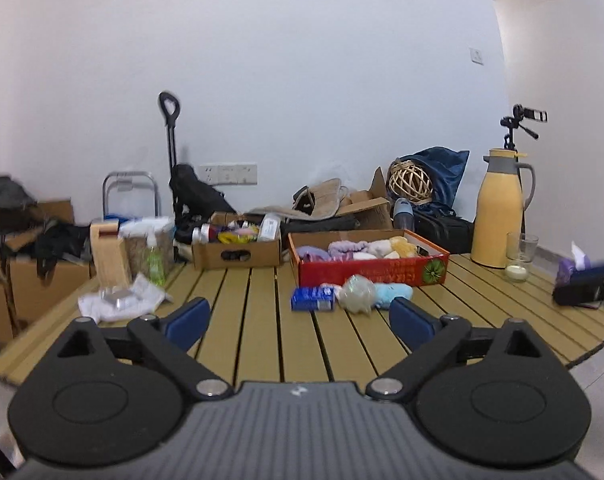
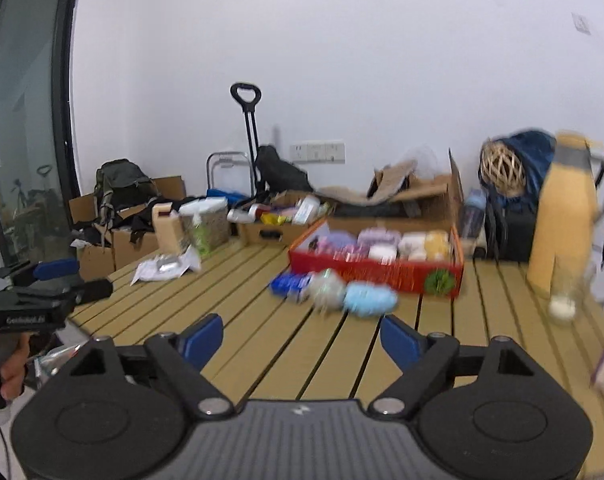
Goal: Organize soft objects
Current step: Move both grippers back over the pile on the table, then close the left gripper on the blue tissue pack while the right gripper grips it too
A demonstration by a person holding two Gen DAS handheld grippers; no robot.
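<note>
Soft items loose on the slatted worktop: a pale blue plush, a clear-wrapped bundle and a blue packet, just before the red box. Left tongs and right tongs both stand wide, holding nothing. Advised: approach low, close on the plush's middle, lift clear of the box wall. Red box holds folded pastel cloths; brown carton behind holds mixed packets.
</note>
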